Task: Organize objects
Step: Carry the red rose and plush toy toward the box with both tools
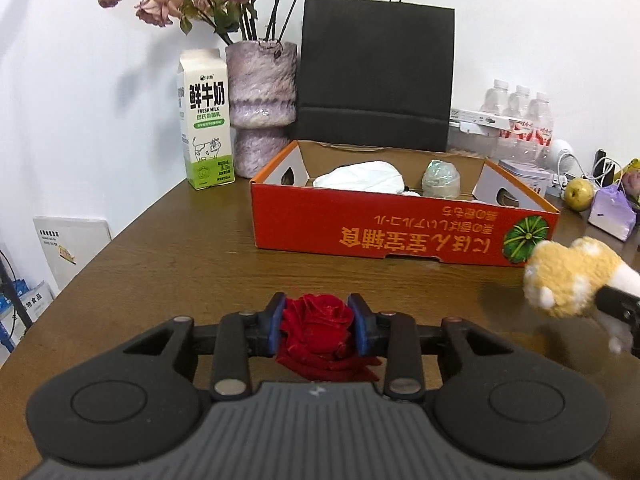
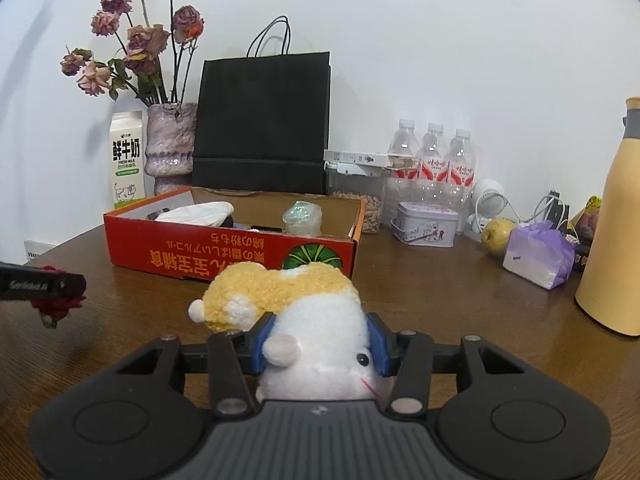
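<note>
My left gripper [image 1: 318, 322] is shut on a red rose head [image 1: 318, 330], held just above the brown table in front of the orange cardboard box [image 1: 400, 228]. My right gripper [image 2: 318, 344] is shut on a yellow and white plush hamster [image 2: 320, 320], also in front of the box [image 2: 224, 256]. The plush shows at the right edge of the left wrist view [image 1: 568, 276]. The rose and left gripper show at the left edge of the right wrist view [image 2: 56, 304]. The box holds a white cloth [image 1: 358, 178] and a small clear jar [image 1: 440, 178].
Behind the box stand a milk carton [image 1: 206, 120], a vase of dried roses [image 1: 262, 112] and a black paper bag [image 1: 376, 80]. To the right are water bottles [image 2: 432, 160], a tin [image 2: 426, 224], a pear [image 2: 496, 236], a purple packet [image 2: 538, 254] and a yellow flask [image 2: 616, 220].
</note>
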A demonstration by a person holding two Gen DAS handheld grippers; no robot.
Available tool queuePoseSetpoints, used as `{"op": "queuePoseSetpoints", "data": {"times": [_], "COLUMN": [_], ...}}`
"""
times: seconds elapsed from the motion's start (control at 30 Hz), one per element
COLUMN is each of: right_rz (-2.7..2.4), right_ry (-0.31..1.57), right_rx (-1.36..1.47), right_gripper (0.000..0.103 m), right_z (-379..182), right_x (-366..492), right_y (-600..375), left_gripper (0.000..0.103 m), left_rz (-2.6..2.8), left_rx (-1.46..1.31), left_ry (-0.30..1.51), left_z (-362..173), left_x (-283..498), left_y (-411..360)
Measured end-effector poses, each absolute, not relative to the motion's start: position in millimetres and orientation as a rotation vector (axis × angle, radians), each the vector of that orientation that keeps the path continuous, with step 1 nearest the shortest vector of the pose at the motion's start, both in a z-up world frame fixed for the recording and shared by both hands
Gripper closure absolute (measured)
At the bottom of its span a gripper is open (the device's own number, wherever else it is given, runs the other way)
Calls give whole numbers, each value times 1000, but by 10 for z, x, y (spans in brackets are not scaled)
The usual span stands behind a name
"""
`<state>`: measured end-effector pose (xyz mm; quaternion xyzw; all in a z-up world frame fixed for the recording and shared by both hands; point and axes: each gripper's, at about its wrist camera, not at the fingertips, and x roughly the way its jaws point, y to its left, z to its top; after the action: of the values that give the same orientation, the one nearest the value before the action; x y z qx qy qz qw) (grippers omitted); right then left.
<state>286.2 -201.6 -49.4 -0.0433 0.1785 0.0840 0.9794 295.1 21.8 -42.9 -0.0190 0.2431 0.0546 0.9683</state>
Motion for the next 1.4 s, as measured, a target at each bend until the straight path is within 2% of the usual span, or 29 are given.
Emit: {"op": "queuePoseSetpoints", "data": {"times": [0.8,1.4], "right_rz": [208,208], "right_ry": [282,248], "right_rx": [-90,-73], "right_gripper": [56,56], "right_z": [-387,-120], "right_x": [2515,2937], "right_y": [-1954,-1836], "left_gripper": [69,69], "left_rz": [118,98], "left_rx": [-63,-68], "left_ry": [465,411], "left_z": [-375,-93], "left_x": [2489,2918], "left_y": [-41,-168]}}
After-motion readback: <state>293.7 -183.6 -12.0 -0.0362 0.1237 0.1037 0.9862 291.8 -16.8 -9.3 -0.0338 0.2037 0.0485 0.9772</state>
